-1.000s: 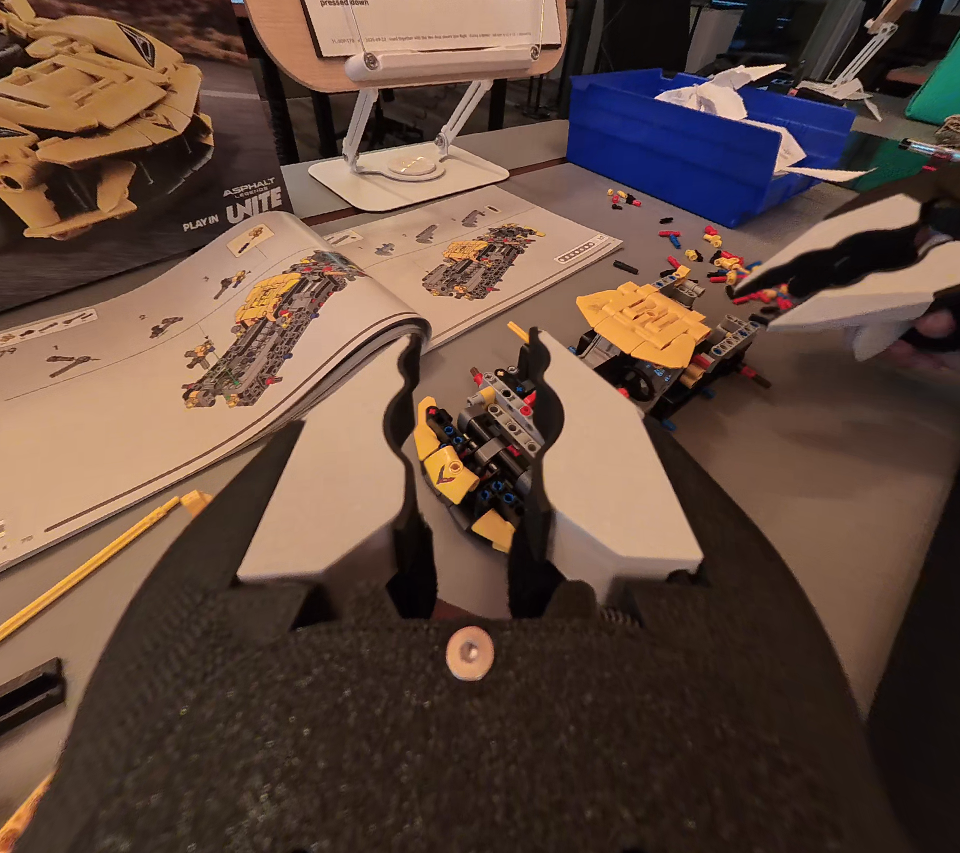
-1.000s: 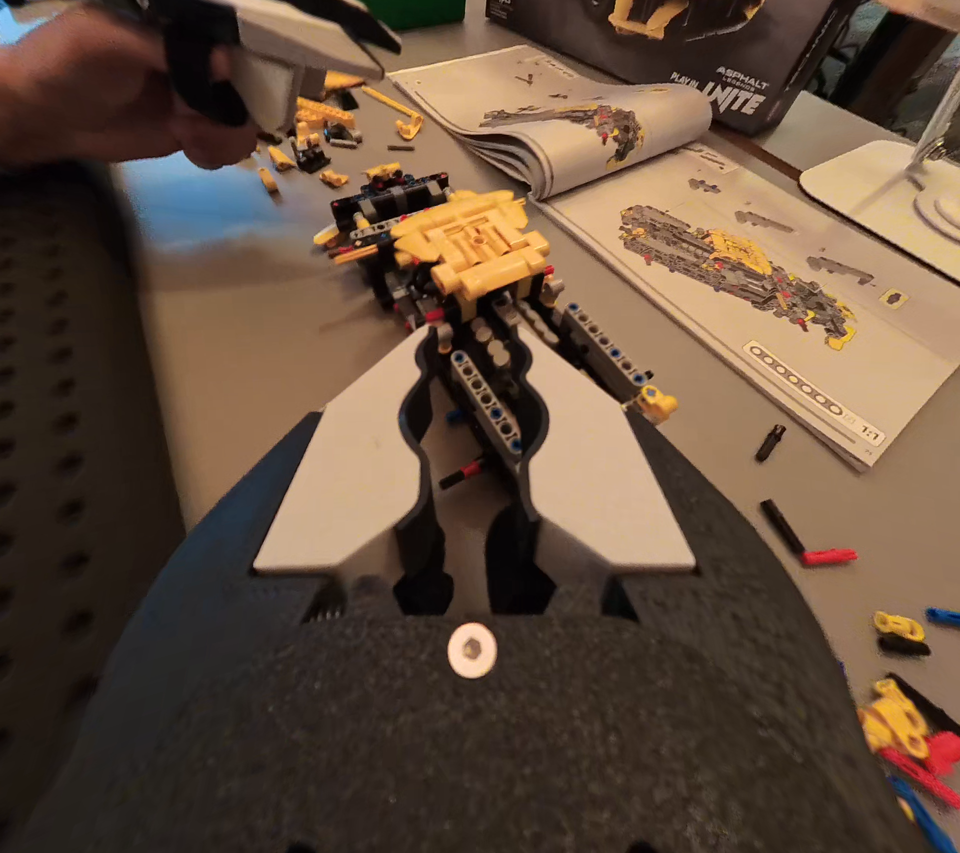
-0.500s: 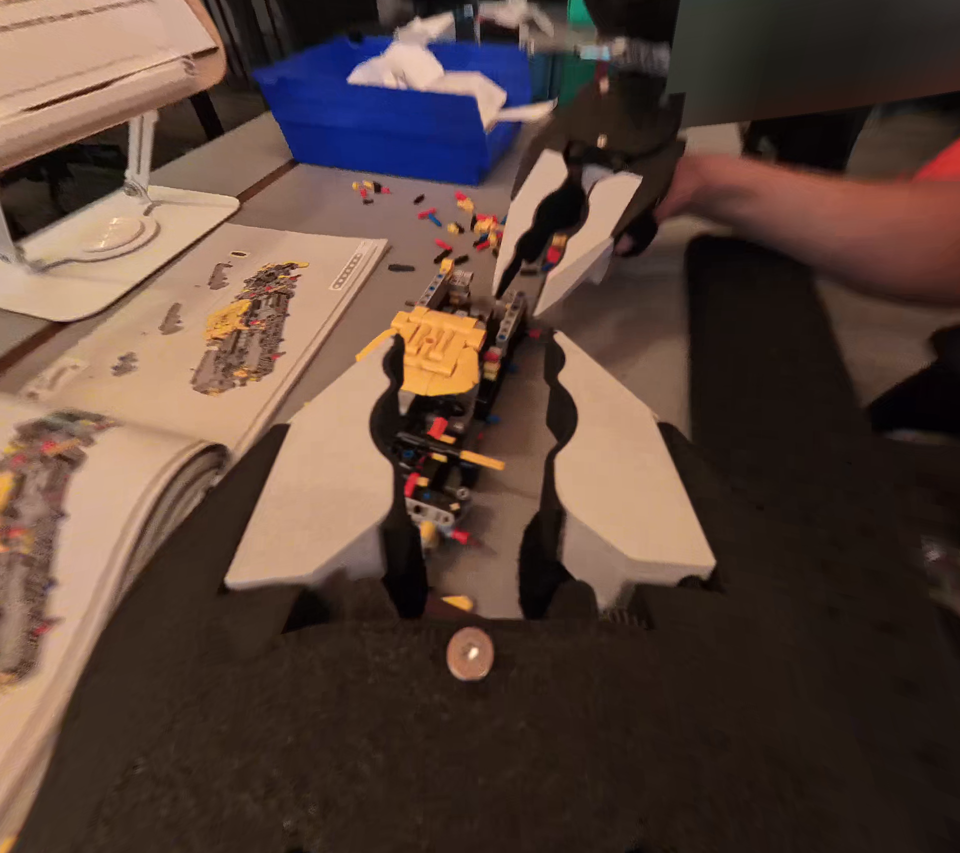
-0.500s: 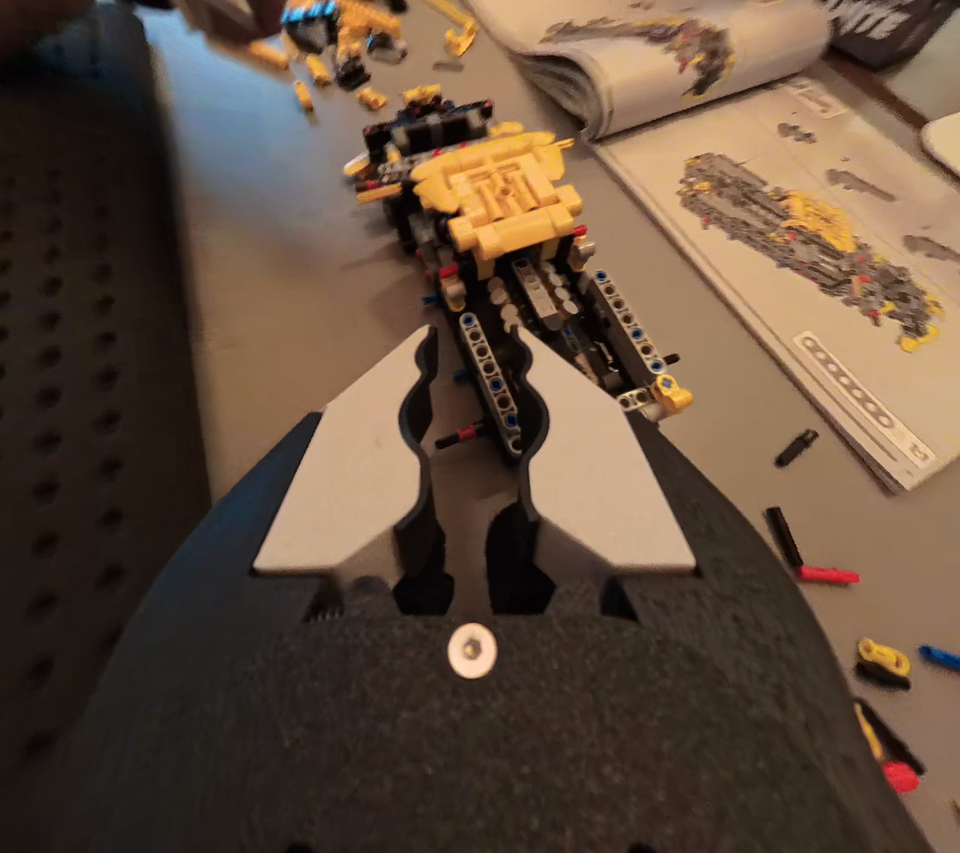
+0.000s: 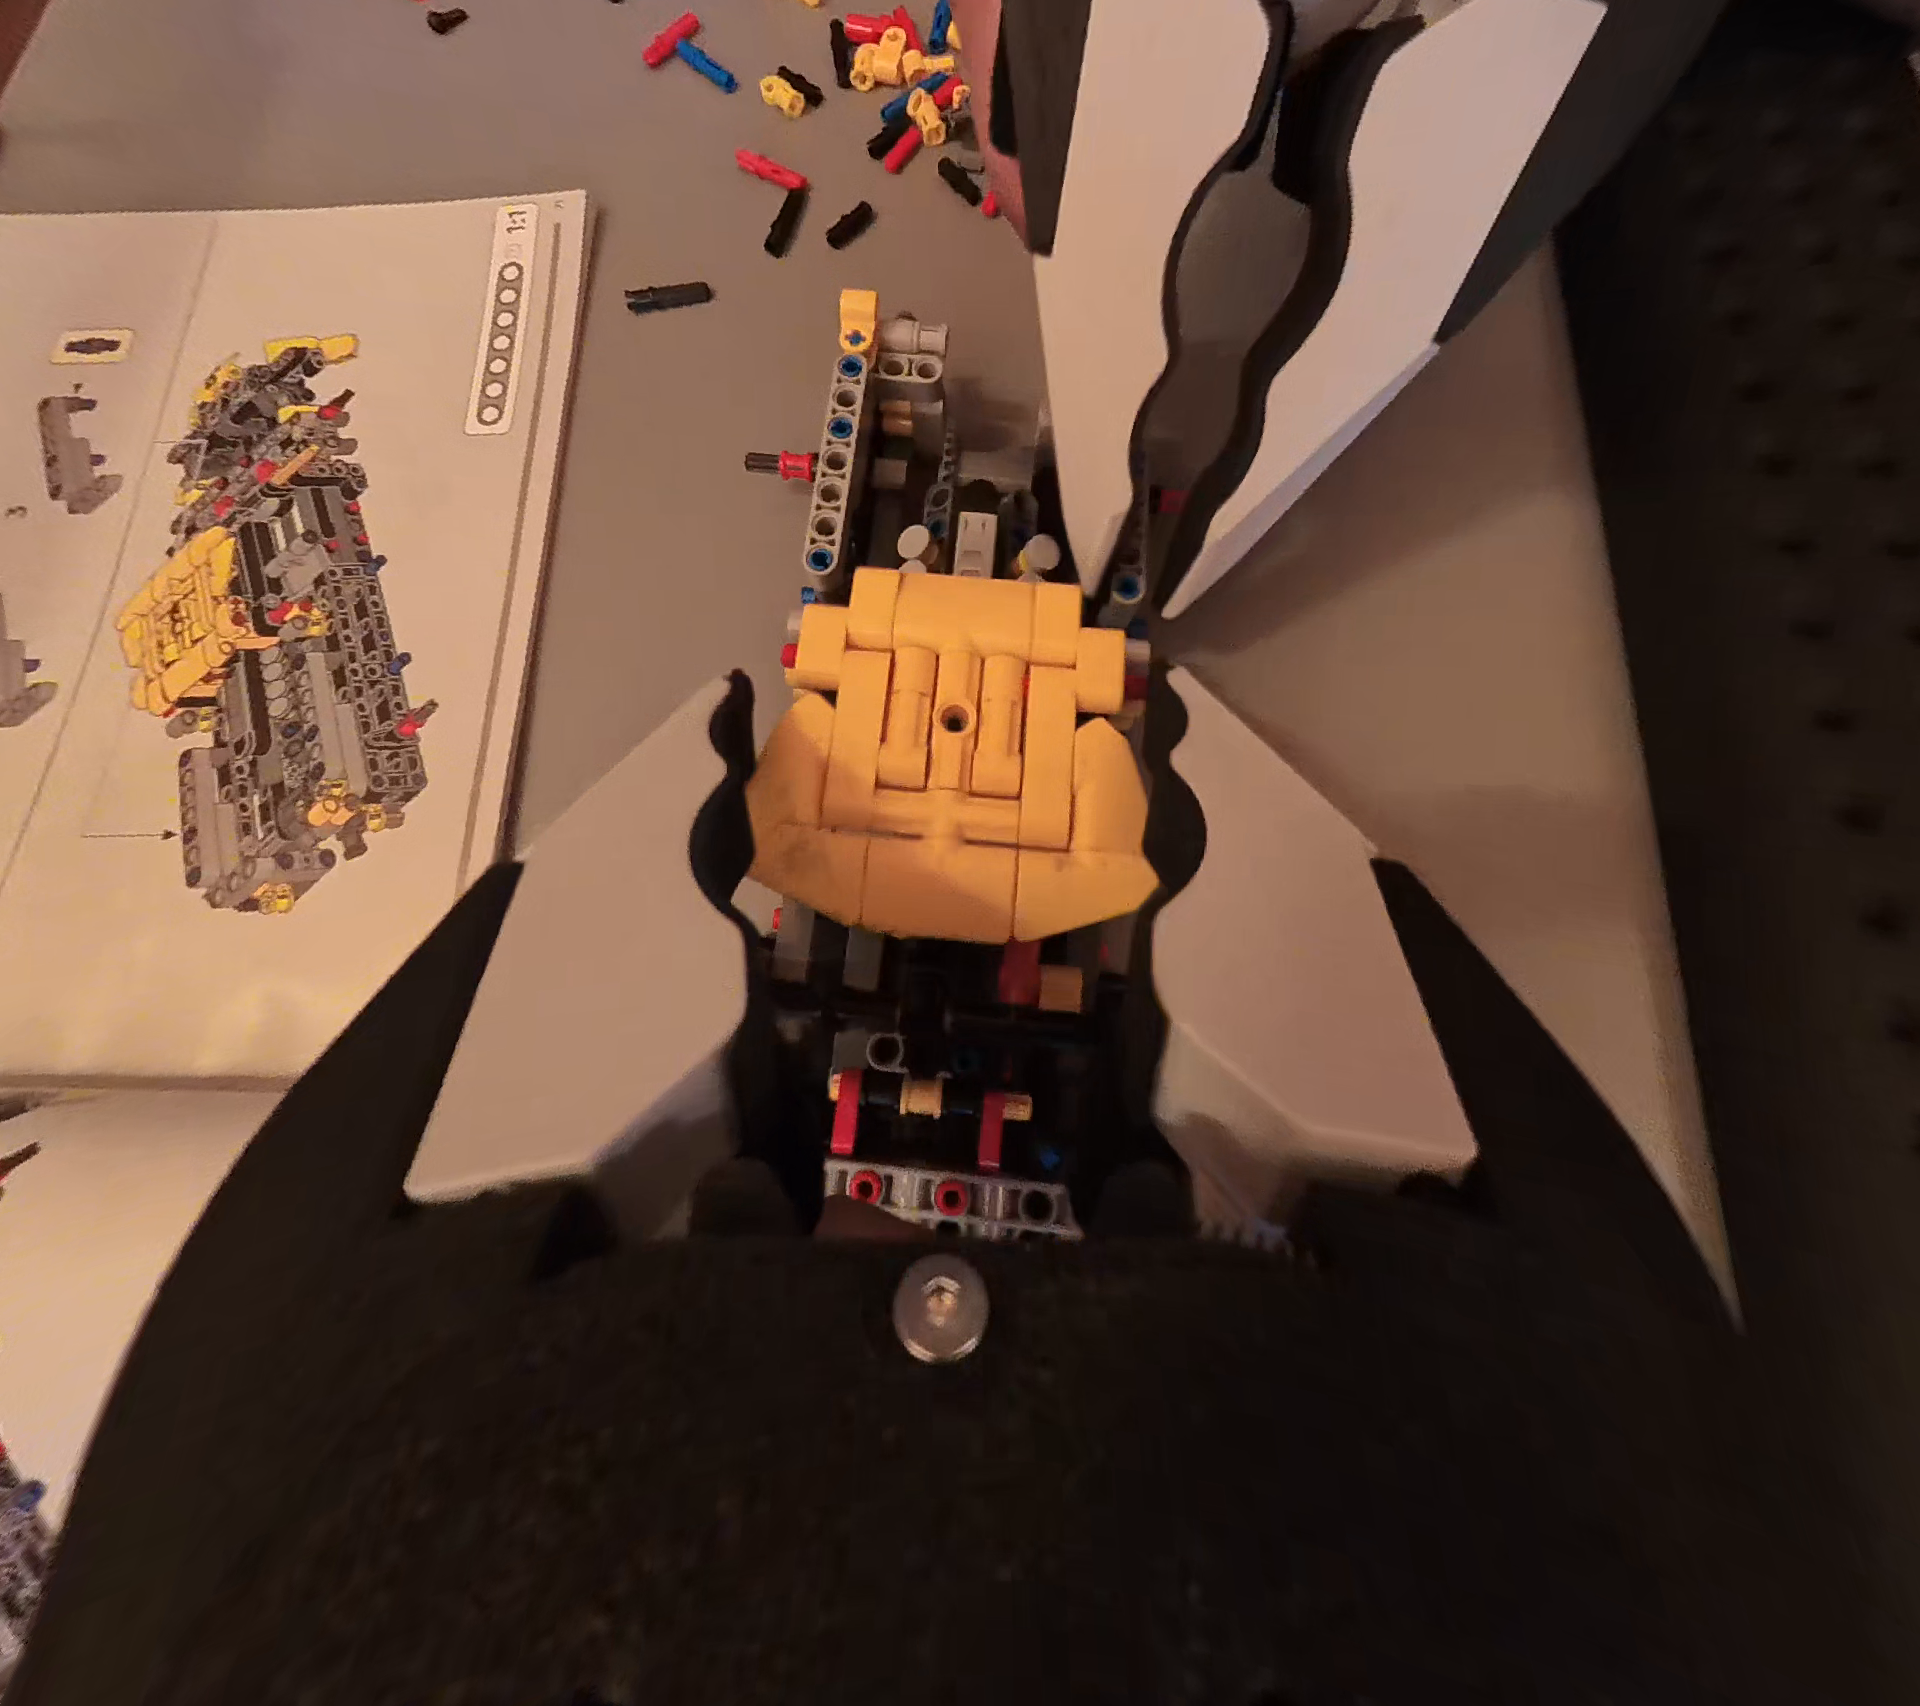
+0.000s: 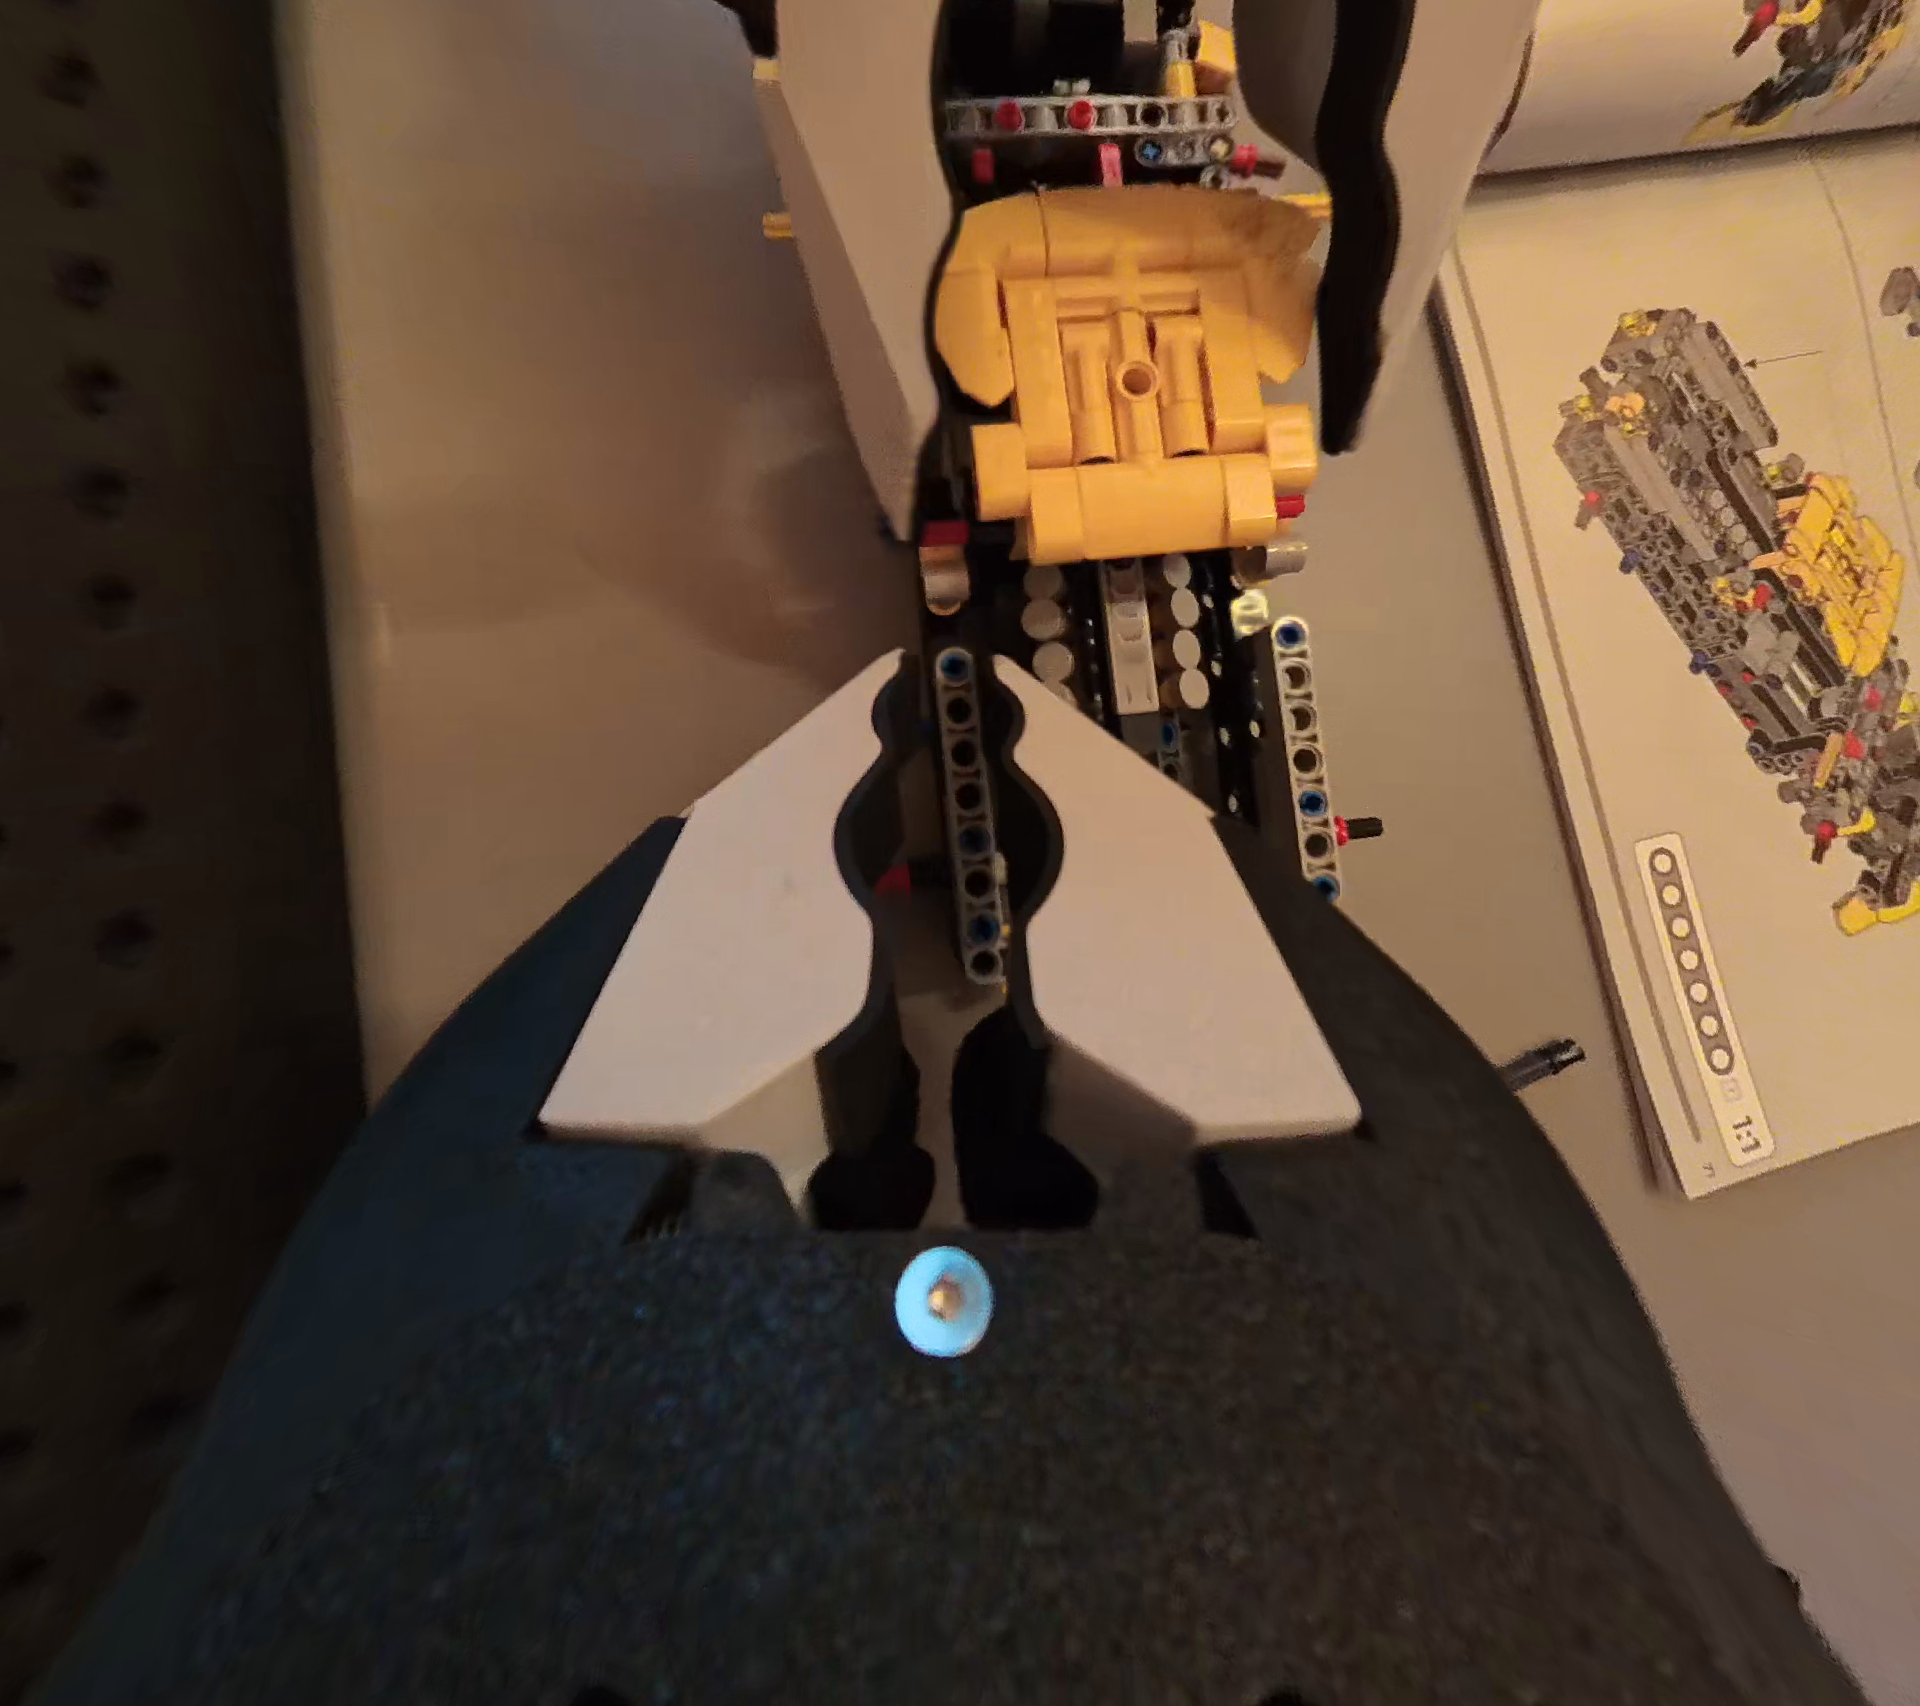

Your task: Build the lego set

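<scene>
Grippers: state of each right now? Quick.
Left gripper: open wide, fingers on either side of the car model; contact cannot be told.
Right gripper: shut on the grey side beam of the model.

The lego model, a black-and-grey beam chassis with a yellow panel on top, lies flat on the grey table.

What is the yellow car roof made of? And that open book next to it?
The yellow car roof looks like hard plastic: smooth moulded bricks with a soft sheen and crisp seams. The open book looks like paper, flat thin printed pages with a slight gloss, though the finish is hard to judge in this dim light.
</scene>
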The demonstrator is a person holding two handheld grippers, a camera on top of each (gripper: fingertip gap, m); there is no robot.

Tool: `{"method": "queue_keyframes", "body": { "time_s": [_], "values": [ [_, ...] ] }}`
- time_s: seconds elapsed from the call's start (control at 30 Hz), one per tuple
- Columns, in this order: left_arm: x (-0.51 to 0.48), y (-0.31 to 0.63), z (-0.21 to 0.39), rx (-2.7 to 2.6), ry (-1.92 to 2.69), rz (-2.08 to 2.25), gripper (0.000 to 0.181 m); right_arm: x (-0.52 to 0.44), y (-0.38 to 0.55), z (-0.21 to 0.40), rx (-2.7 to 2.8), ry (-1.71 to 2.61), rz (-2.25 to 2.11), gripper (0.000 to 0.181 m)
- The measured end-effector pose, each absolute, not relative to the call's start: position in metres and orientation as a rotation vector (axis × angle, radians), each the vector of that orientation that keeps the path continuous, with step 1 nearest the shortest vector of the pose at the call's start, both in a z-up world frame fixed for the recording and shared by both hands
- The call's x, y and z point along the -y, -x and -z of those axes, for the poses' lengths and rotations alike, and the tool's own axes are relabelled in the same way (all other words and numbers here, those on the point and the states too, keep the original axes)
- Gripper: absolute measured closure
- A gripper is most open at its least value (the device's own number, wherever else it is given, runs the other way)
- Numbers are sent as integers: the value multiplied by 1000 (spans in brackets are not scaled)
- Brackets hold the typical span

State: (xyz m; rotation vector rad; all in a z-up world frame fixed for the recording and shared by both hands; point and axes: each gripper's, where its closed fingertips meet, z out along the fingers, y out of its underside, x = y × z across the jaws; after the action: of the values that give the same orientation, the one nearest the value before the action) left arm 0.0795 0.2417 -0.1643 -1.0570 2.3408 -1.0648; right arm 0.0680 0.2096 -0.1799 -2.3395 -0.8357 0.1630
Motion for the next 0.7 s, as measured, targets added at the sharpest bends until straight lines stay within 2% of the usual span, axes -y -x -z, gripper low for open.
{"method": "queue_keyframes", "body": {
  "time_s": [0.17, 0.33, 0.7],
  "values": [
    [-240, -79, 165, -2353, 1019, 1052, 107, -210, -69, 184, 849, 2352, -172, 174],
    [-239, -79, 166, -2362, 1013, 1070, 108, -209, -70, 181, 733, 2295, -368, 175],
    [-229, -79, 167, -2395, 977, 1063, 109, -197, -69, 181, 712, 2356, -381, 174]
  ]
}}
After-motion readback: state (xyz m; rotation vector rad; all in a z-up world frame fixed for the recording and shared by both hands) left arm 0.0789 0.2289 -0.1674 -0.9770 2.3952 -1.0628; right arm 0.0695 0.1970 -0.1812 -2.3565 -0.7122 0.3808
